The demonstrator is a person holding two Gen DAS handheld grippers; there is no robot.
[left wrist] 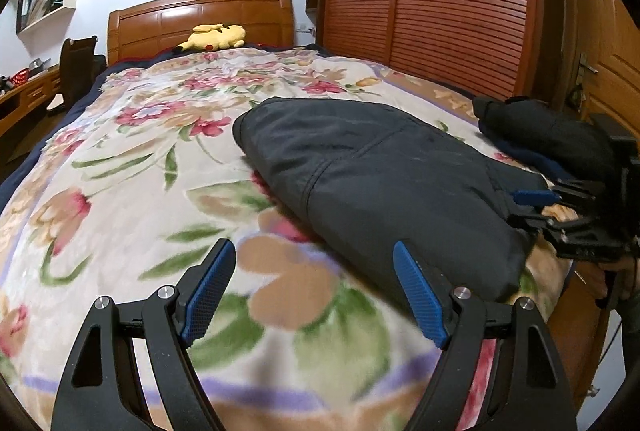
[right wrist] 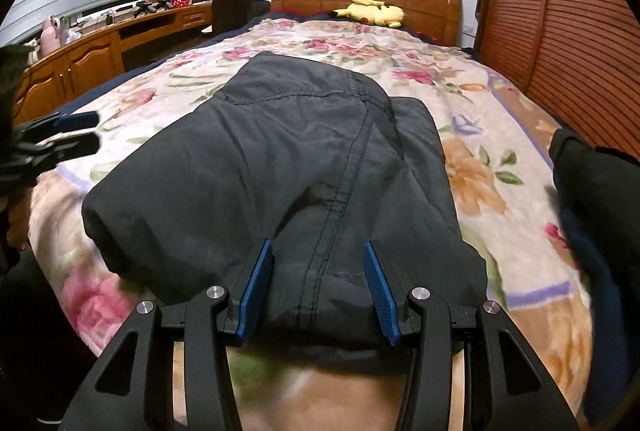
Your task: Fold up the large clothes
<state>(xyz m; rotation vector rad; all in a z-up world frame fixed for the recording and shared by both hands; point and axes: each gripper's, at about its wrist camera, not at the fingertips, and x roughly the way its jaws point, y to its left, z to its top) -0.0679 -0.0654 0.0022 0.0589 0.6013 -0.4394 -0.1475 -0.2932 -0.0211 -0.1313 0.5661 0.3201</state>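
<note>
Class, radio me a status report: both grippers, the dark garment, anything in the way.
Left gripper open over the floral blanket, holding nothing. Right gripper fingers straddle the folded dark garment at its near edge. Second dark pile sits apart, right.

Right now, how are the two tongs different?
The left tongs are wide open over the flowery blanket, holding nothing. The right tongs are narrower, with the near edge of the folded dark trousers between their pads. Both have blue pads and black arms.

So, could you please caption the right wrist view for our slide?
Right hand-held gripper straddling the near edge of a folded dark padded jacket on a floral blanket.
</note>
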